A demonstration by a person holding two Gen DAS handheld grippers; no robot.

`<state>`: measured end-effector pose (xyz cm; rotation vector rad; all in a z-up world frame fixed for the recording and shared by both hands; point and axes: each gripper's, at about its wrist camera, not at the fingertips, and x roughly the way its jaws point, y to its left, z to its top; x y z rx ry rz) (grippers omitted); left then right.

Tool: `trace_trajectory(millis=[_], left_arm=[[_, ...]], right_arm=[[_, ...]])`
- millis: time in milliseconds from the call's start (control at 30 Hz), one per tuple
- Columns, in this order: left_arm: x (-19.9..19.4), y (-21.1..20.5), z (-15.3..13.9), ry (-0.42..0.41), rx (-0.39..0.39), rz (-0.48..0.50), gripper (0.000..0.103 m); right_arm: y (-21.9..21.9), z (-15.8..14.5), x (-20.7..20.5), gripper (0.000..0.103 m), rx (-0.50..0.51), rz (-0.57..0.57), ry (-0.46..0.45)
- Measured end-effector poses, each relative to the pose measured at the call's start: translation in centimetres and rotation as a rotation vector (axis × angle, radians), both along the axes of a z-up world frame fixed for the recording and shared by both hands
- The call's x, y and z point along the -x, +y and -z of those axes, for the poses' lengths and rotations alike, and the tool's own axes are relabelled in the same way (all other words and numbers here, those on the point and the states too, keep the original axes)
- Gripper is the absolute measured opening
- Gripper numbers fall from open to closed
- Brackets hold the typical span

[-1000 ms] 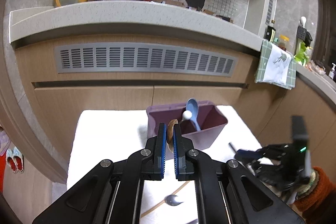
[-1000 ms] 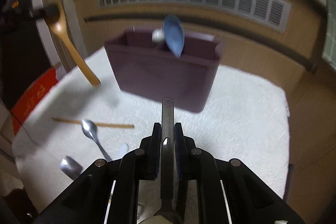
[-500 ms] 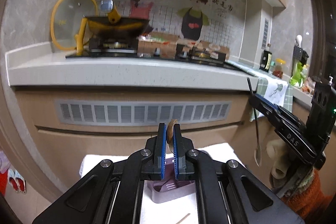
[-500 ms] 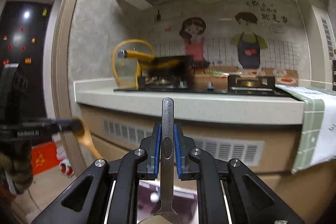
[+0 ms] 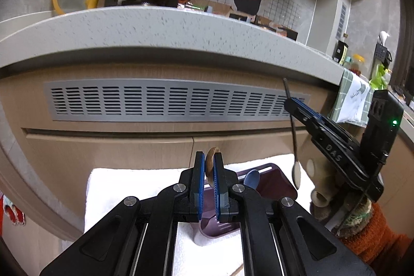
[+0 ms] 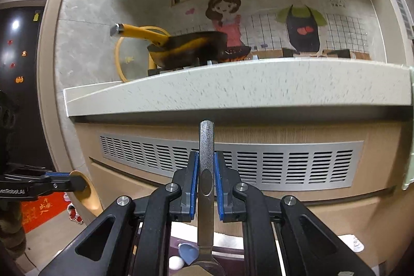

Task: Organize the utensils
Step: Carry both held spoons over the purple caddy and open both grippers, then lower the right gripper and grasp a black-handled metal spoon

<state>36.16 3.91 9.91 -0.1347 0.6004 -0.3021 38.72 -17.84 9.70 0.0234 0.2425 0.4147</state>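
My left gripper (image 5: 209, 180) is shut on a wooden spoon (image 5: 210, 162), held edge-on above the purple bin (image 5: 278, 180). A blue spoon (image 5: 251, 177) stands in the bin. My right gripper (image 6: 206, 185) is shut on a metal spoon (image 6: 206, 146), handle pointing up, bowl hanging down over the bin. In the left wrist view the right gripper (image 5: 291, 101) is at the right, with the metal spoon (image 5: 295, 146) dangling above the bin's right side. In the right wrist view the left gripper (image 6: 75, 184) holds the wooden spoon (image 6: 86, 192) at the left.
The bin stands on a white towel (image 5: 124, 188) over a low table. Behind it are wooden cabinets with a grey vent grille (image 5: 165, 105) under a stone counter (image 5: 155, 27). A yellow-handled pan (image 6: 191, 48) sits on the stove. A chopstick tip (image 5: 236, 270) lies on the towel.
Both grippers tilted up to the counter half a second ago and have since tipped back down over the bin. Each still holds its spoon.
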Motion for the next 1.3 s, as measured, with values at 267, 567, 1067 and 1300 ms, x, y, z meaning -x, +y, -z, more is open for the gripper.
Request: trace_trajectory(millis=[267,567,1067,1300], left_arm=[[-1.9,-1.0,2.9,0.053,0.005,0.018,0.007],[-2.3,-1.6,5.3,0.098,0.083,0.053,0.018],[9.5,0.3,6.6,0.029,0.09,-0.061,0.039],[15.3,-2.8,14.6,0.228,0.102,0.034,0.039]], right_arm=[[-0.4,3.4,-2.0,0.011,-0.013,0.018,0.035],[-1.6,4.8,-0.6,0.014,0.019,0.012,0.096],[-5.3,4.9,12.1,0.018,0.139,0.015,0.217],[-5.6,8.7,18.3,0.019,0.203,-0.001,0.382]])
